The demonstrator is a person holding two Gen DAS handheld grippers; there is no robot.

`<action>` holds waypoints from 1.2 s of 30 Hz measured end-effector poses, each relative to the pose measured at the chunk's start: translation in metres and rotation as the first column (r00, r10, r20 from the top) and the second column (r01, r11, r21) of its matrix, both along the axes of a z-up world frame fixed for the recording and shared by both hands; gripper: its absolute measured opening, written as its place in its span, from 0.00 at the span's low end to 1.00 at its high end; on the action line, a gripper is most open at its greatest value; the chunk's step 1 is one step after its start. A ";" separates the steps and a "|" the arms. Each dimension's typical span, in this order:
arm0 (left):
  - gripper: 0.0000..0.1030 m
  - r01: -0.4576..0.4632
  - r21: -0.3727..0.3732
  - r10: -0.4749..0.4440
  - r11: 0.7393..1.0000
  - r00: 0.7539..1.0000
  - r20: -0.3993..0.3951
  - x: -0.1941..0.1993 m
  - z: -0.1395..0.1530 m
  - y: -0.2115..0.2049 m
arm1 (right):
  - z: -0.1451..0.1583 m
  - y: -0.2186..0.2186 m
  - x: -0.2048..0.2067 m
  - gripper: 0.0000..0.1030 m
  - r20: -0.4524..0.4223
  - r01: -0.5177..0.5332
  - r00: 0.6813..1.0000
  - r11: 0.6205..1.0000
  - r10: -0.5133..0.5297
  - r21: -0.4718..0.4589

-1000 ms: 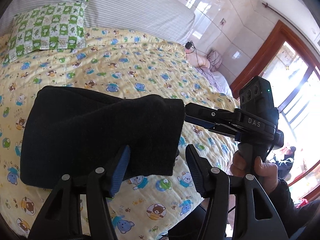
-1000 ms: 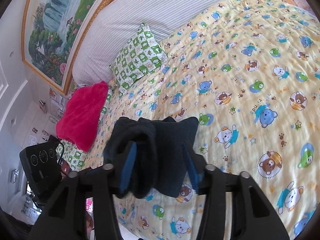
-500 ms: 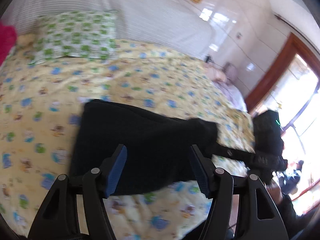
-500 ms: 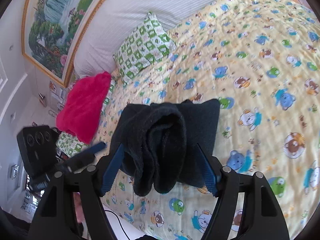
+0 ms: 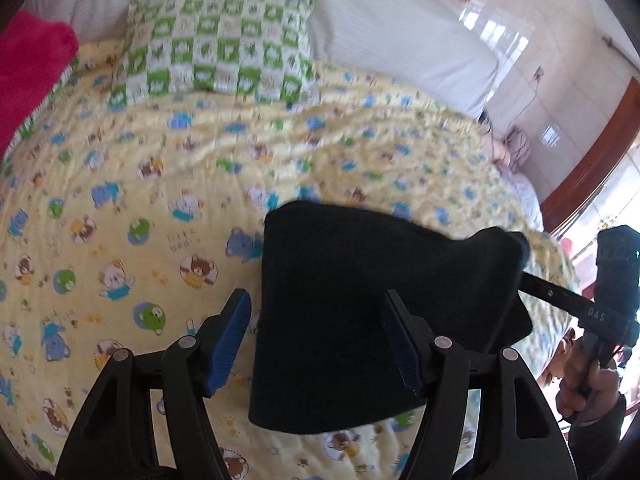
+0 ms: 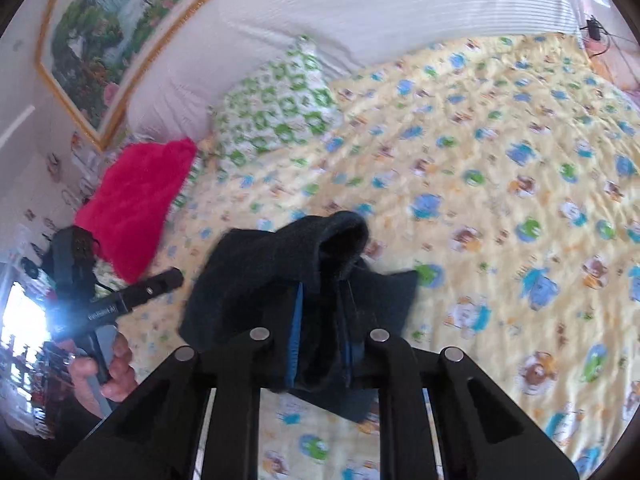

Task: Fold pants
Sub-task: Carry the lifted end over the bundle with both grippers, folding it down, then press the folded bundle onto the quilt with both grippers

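Observation:
The black pants [image 5: 360,300] are folded into a thick bundle and hang a little above the yellow bear-print bedspread [image 5: 120,220]. My right gripper [image 6: 320,336] is shut on the bundle's near edge [image 6: 320,272]; it shows at the right of the left wrist view [image 5: 560,300]. My left gripper [image 5: 316,340] is open, its blue pads [image 5: 230,336] apart, with the bundle lying behind its right finger and nothing held. It also shows at the left of the right wrist view [image 6: 160,282], apart from the pants.
A green-checked pillow [image 5: 216,52] and a red blanket [image 6: 136,204] lie at the head of the bed by the white striped headboard [image 6: 360,12]. A framed painting [image 6: 120,20] hangs above. A wooden door frame [image 5: 592,152] stands to the right.
My right gripper has closed on the pants bundle and lifted it. My left gripper has swung left, away from the bundle, and stayed open.

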State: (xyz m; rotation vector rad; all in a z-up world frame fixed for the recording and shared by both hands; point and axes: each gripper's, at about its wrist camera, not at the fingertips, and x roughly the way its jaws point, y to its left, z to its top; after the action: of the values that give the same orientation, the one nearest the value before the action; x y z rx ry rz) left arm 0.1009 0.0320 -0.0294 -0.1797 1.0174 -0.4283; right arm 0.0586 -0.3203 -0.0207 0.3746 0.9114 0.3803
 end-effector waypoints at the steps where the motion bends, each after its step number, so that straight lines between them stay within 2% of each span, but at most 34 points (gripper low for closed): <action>1: 0.66 0.002 0.003 -0.002 1.000 1.000 -0.013 0.001 -0.006 0.000 | -0.005 -0.001 -0.001 0.17 -0.019 0.011 1.000 1.000 -0.011 -0.012; 2: 0.66 0.001 0.008 -0.001 1.000 1.000 -0.025 0.002 -0.011 -0.001 | -0.014 -0.003 -0.002 0.19 -0.051 0.029 0.998 0.999 -0.030 -0.032; 4: 0.66 -0.002 0.003 0.002 1.000 0.999 -0.052 0.005 -0.022 -0.001 | -0.026 -0.006 -0.003 0.29 -0.103 0.047 0.994 0.999 -0.049 -0.014; 6: 0.67 -0.006 -0.004 0.006 1.000 0.998 -0.064 0.005 -0.026 0.000 | -0.031 -0.011 -0.006 0.59 -0.134 0.090 0.988 0.995 -0.082 0.054; 7: 0.68 -0.008 -0.005 0.008 1.000 0.998 -0.066 0.006 -0.027 0.000 | -0.029 -0.012 -0.007 0.66 -0.133 0.103 0.987 0.993 -0.094 0.062; 12: 0.69 -0.014 -0.010 0.013 1.000 0.997 -0.082 0.010 -0.029 0.002 | -0.018 -0.005 -0.015 0.69 -0.119 0.138 0.985 0.981 -0.122 0.134; 15: 0.70 -0.014 -0.015 0.013 1.000 0.996 -0.089 0.011 -0.029 0.003 | -0.007 -0.008 -0.024 0.71 -0.095 0.189 0.979 0.976 -0.179 0.108; 17: 0.70 -0.012 -0.015 0.011 1.000 0.996 -0.091 0.012 -0.030 0.001 | 0.001 -0.011 -0.032 0.78 -0.069 0.205 0.978 0.971 -0.198 0.120; 18: 0.70 -0.011 -0.016 0.010 1.000 0.996 -0.092 0.013 -0.030 0.001 | 0.004 -0.011 -0.036 0.89 -0.059 0.208 0.978 0.969 -0.202 0.131; 20: 0.70 -0.009 -0.015 0.007 1.000 0.995 -0.095 0.014 -0.032 -0.002 | 0.004 -0.003 -0.036 1.00 -0.061 0.187 0.982 0.973 -0.181 0.137; 24: 0.71 -0.008 -0.022 0.005 1.000 0.994 -0.106 0.017 -0.034 -0.003 | -0.017 0.013 -0.024 1.00 -0.109 0.137 0.986 0.982 -0.123 0.132; 26: 0.71 -0.006 -0.031 0.002 1.000 0.993 -0.115 0.020 -0.036 -0.003 | -0.034 0.012 -0.016 0.95 -0.144 0.153 0.980 0.982 -0.136 0.113; 28: 0.71 -0.003 -0.062 -0.005 0.998 0.989 -0.145 0.023 -0.042 -0.003 | -0.050 0.005 -0.011 0.75 -0.182 0.151 0.976 0.974 -0.119 0.170; 29: 0.71 -0.003 -0.075 -0.008 0.997 0.988 -0.156 0.023 -0.045 -0.003 | -0.060 0.000 -0.008 0.71 -0.212 0.153 0.972 0.961 -0.104 0.232; 31: 0.70 -0.008 -0.107 -0.012 0.994 0.983 -0.182 0.024 -0.051 -0.005 | -0.069 -0.005 -0.007 0.68 -0.211 0.147 0.974 0.943 -0.086 0.298; 34: 0.59 -0.016 -0.113 -0.004 0.993 0.985 -0.171 0.022 -0.050 -0.005 | -0.067 -0.003 -0.006 0.60 -0.176 0.114 0.982 0.949 -0.063 0.295; 36: 0.43 -0.027 -0.123 0.007 0.992 0.988 -0.157 0.018 -0.045 -0.003 | -0.061 -0.001 -0.006 0.54 -0.151 0.092 0.987 0.952 -0.049 0.293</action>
State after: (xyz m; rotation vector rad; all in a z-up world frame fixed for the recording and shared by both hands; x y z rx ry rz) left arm 0.1194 0.0294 -0.0740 -0.3383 1.1425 -0.4681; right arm 0.0526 -0.3215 -0.0821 0.7191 0.9784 0.4304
